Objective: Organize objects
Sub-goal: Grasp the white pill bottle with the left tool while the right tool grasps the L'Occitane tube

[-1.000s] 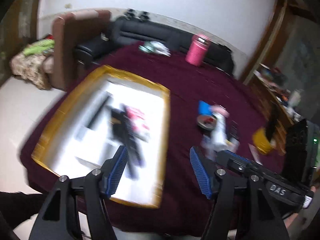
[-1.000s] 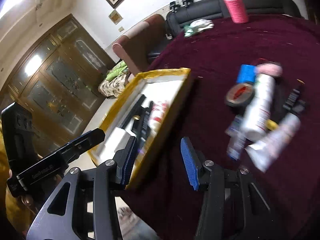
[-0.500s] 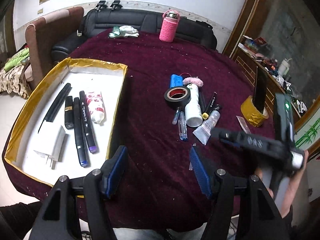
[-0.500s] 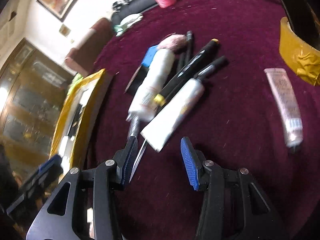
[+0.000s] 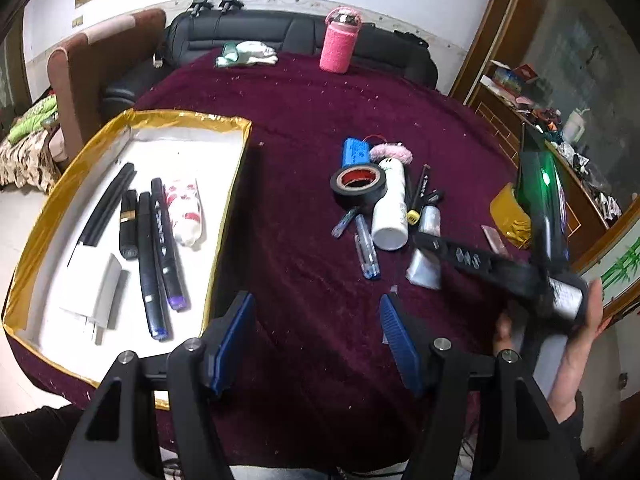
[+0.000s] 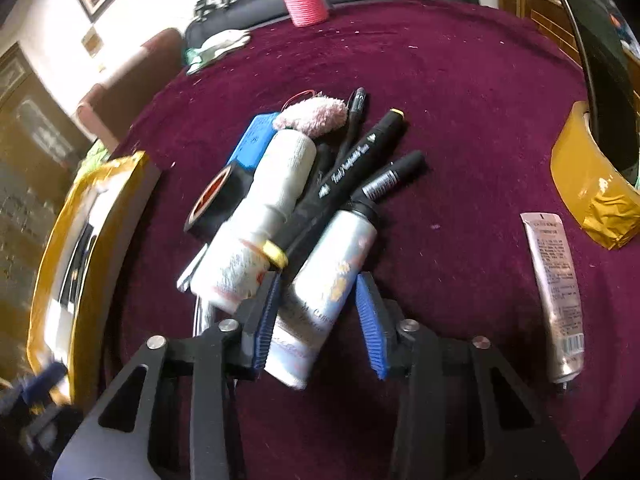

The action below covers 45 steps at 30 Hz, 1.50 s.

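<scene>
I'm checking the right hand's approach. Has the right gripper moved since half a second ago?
Yes. The right gripper has advanced toward the pile: its closing jaws now straddle the silver tube, which earlier lay ahead of them.

Left gripper [image 5: 316,336] hangs open over the maroon cloth [image 5: 304,128] beside the gold-rimmed tray [image 5: 188,117].

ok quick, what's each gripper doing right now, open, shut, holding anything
Left gripper: open, nothing between the jaws, above bare tablecloth.
Right gripper: jaws have just been closing around the silver tube; left pad touches it, right pad still clear, so not gripped yet.
</scene>
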### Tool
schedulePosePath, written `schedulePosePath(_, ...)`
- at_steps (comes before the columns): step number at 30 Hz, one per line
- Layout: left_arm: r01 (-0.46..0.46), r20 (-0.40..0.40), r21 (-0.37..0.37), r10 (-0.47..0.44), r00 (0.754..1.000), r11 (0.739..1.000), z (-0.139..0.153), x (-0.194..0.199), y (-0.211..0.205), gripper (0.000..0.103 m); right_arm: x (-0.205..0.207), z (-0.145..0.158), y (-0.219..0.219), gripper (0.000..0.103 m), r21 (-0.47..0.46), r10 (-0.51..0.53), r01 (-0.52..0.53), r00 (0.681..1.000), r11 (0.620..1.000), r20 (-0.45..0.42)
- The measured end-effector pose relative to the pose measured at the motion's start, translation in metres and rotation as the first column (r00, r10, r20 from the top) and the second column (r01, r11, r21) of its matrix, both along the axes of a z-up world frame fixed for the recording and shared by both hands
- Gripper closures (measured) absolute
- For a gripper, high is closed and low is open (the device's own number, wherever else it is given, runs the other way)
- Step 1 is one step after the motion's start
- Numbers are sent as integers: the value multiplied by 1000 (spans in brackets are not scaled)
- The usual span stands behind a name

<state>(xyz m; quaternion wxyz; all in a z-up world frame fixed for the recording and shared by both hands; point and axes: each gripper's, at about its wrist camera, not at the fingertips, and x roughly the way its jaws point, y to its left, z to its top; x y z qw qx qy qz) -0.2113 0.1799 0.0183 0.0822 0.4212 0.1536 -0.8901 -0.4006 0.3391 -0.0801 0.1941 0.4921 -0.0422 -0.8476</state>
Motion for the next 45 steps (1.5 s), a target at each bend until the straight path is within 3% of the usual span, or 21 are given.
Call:
schedulePosePath(5,19,28,69,-21,999,997,-11,-10,-1,38,22,1,20,74,17,69,-69,998,997,6)
schedulePosePath(10,36,49,79,-40,998,996,-16,-23,6,38,41,2,39,74,8,65,-65,998,998,7)
schedulePosePath(24,105,56,105,-112,992,989,-15,-81,26,38,36,0,41,74,-25,82,-83,996,996,-30)
schedulePosePath(31,159,82,12,-160,984,987,-31,-135,42,39,41,-3,48,74,-54,82,-85,995,995,-54)
schedulePosePath(33,148,101,-6,-147,984,989,-39,-145,43,45,41,-3,48,74,-58,81,-84,995,995,-54)
schedulePosePath(35,158,128,-3,-157,979,987,-46,-151,42,57,41,-4,50,74,-72,79,-83,995,994,-53)
schedulePosePath(38,166,111,16,-166,980,986,-46,-151,40,67,39,-5,53,74,-92,75,-79,996,993,-46)
schedulePosePath(42,187,125,8,-187,974,982,-46,-138,45,67,39,-5,52,74,-90,74,-79,996,993,-48)
schedulePosePath(45,208,151,45,-213,965,977,-43,-110,51,67,39,-4,53,74,-97,74,-78,996,992,-46)
